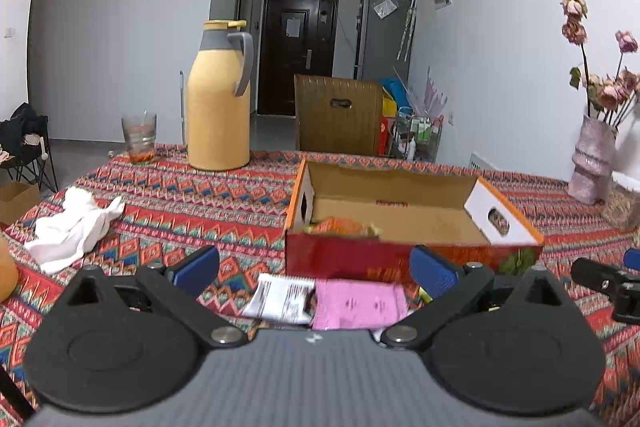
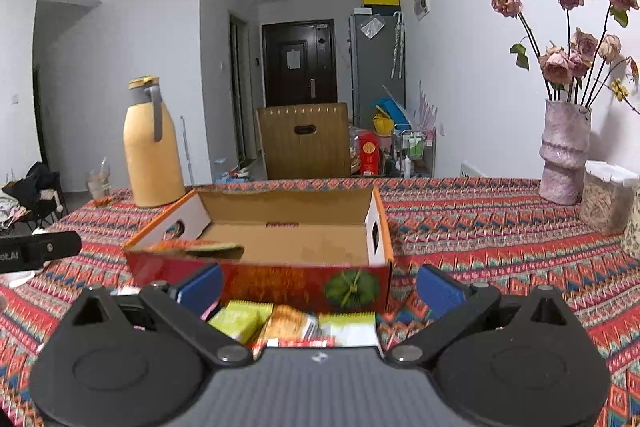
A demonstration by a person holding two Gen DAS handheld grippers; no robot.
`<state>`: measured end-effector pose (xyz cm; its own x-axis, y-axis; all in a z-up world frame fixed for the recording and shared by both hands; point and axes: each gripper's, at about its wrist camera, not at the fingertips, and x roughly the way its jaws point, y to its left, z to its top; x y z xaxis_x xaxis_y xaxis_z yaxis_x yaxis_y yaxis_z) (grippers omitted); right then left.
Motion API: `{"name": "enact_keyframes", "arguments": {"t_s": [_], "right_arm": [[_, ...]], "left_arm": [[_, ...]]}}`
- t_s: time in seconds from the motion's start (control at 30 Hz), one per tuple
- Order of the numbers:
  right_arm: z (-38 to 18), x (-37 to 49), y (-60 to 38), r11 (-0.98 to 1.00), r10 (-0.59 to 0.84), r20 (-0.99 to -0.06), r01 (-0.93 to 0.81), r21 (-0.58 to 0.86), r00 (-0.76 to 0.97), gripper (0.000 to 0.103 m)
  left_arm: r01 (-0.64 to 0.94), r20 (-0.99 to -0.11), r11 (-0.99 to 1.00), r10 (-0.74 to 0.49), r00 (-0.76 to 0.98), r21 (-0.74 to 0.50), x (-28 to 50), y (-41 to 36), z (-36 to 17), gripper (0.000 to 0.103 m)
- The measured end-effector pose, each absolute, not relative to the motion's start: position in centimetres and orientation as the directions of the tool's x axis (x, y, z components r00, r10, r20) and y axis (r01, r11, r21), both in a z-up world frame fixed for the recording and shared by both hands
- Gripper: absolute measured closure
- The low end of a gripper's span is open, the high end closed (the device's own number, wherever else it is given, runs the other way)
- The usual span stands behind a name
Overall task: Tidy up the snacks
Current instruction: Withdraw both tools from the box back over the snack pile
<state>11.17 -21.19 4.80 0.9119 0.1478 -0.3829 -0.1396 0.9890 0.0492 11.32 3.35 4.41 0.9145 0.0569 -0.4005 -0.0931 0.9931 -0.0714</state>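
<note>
An open red cardboard box stands on the patterned tablecloth, with one orange-green snack packet in its left end. My left gripper is open and empty, just before the box's front wall; a pink packet and a white packet lie on the cloth between its fingers. My right gripper is open and empty; a yellow-green packet, an orange packet and a white-green packet lie between its fingers, in front of the box.
A yellow thermos and a glass stand at the table's far left. A white cloth lies left. A vase of dried roses and a clear jar stand right. A chair back rises behind the table.
</note>
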Motion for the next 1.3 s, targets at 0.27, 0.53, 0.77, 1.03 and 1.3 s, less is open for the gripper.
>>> {"name": "enact_keyframes", "arguments": {"t_s": [0.27, 0.53, 0.77, 1.03, 1.3], "right_arm": [[2.5, 8.3, -20.8, 0.986, 0.162, -0.416, -0.16, 0.041, 0.895, 0.0], [0.1, 6.5, -19.9, 0.982, 0.182, -0.463, -0.182, 0.045, 0.867, 0.0], [-0.5, 6.9, -18.0, 0.982, 0.164, -0.486, -0.187, 0.001, 0.858, 0.0], [-1.5, 8.0, -15.8, 0.986, 0.104, -0.536, -0.159, -0.058, 0.838, 0.0], [-2.7, 8.7, -14.2, 0.984, 0.051, -0.565, -0.138, -0.113, 0.824, 0.0]], "left_arm": [[-0.075, -0.426, 0.996, 0.044, 0.904, -0.055, 8.7, 4.2, 1.6, 0.0], [-0.07, -0.422, 0.997, 0.05, 0.905, -0.032, 8.3, 4.0, -1.7, 0.0], [-0.069, -0.405, 0.998, 0.058, 0.912, -0.012, 8.2, 3.7, -2.2, 0.0], [-0.065, -0.421, 0.997, 0.046, 0.906, -0.031, 8.4, 4.0, -2.5, 0.0], [-0.064, -0.427, 0.997, 0.036, 0.904, -0.051, 8.5, 4.2, -2.5, 0.0]]}}
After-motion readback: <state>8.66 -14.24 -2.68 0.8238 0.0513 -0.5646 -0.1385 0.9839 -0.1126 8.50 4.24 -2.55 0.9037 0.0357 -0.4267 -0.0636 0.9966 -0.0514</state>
